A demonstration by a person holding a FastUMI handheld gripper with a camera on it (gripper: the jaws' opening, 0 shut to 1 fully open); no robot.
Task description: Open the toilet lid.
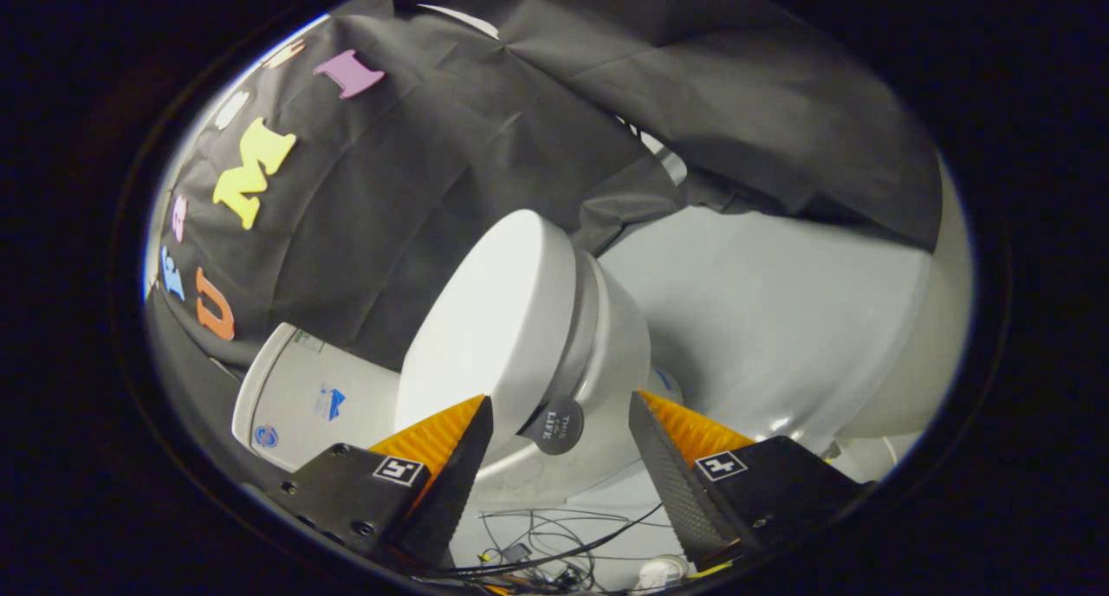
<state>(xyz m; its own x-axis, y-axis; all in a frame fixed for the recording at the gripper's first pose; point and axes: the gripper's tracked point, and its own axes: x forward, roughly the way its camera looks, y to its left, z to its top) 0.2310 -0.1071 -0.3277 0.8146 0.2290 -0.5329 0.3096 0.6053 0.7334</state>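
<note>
The view is tilted, so the white toilet leans across it. Its lid point(494, 319) lies down on the seat and bowl point(619, 345). A small round dark tab point(554, 424) sticks out from the lid's rim. My gripper point(561, 397) is open, with the tab and the lid's near edge in the gap between the fingers. Neither finger touches the tab or the lid. One fingertip point(476, 418) is beside the lid and the other point(645, 414) beside the bowl.
The white tank point(303, 397), with small stickers on it, stands behind the lid against the black cloth wall point(416, 171). A pale smooth surface point(780, 319) stretches beyond the bowl. Loose dark cables point(554, 544) and small items lie below the fingers.
</note>
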